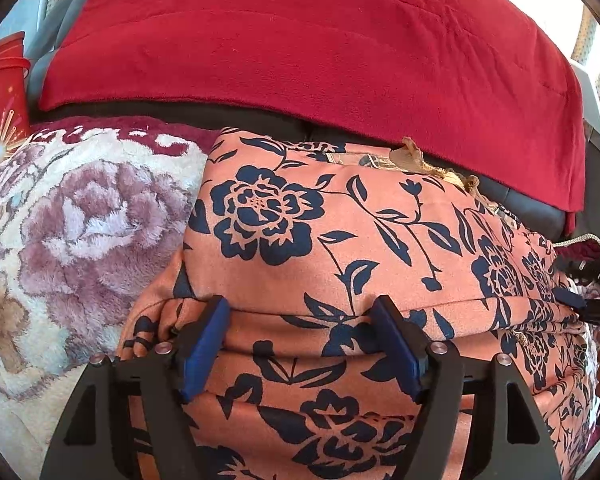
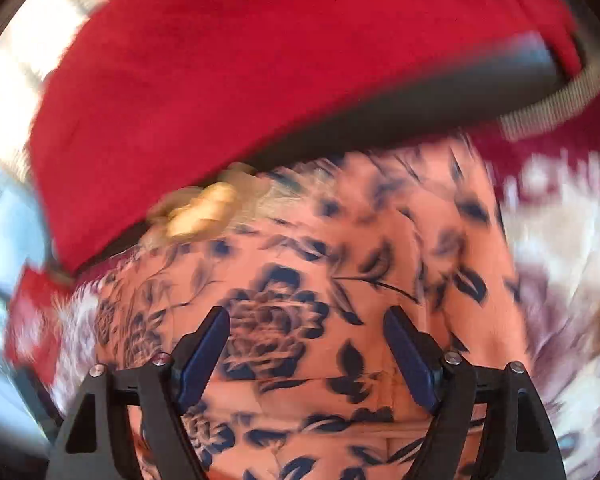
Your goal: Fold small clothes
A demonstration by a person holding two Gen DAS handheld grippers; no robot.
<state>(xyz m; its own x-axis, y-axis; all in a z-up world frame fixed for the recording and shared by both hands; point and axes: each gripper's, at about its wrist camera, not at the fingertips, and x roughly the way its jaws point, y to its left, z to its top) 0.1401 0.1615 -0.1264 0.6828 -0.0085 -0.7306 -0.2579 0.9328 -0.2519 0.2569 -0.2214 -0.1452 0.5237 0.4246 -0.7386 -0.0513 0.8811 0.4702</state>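
Left wrist: 1 floral garment (image 1: pixel 340 240), 2 open grippers (image 1: pixel 300 340).

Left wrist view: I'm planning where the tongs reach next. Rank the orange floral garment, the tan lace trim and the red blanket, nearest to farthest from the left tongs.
1. Orange floral garment, directly beneath the left tongs.
2. Tan lace trim, at the garment's far edge, right of centre.
3. Red blanket, beyond, across the back.

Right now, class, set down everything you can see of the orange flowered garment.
The garment is soft orange cloth printed with dark blue roses and leaves. It lies folded in layers, a hemmed edge crossing its near side, with tan lace showing at its far edge. It rests on a plush flowered blanket, in front of a red blanket. The left gripper has its jaws open astride the front fold; the right gripper hangs open above it.
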